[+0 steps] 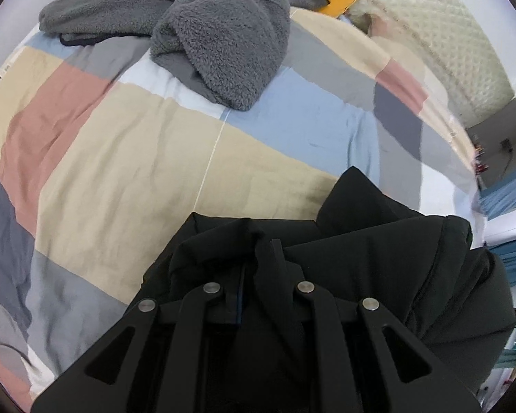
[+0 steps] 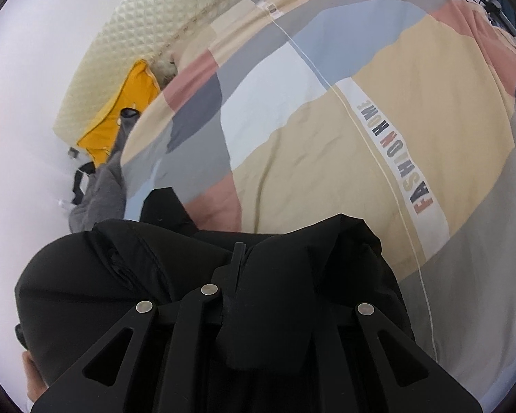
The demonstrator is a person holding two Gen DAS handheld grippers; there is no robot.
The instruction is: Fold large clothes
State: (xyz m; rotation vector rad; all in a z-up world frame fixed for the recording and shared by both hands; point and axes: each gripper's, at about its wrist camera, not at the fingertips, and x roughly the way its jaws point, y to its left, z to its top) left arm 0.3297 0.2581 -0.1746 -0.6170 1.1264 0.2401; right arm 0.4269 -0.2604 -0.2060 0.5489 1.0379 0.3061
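Folding has hardly begun: your left gripper (image 1: 258, 258) and right gripper (image 2: 239, 261) each pinch the bunched black jacket (image 1: 395, 258) above the patchwork quilt (image 1: 120, 158), with the grey fleece (image 1: 206, 24) unfolded beyond.

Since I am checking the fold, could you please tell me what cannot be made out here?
- Left wrist view: left hand-held gripper fingertips, buried in the black jacket.
- Right wrist view: right hand-held gripper fingertips, likewise wrapped in cloth.
- Both views: the jacket's lower part, cut off by the bottom edge.
- Left wrist view: grey fleece, its top cut off by the frame edge.
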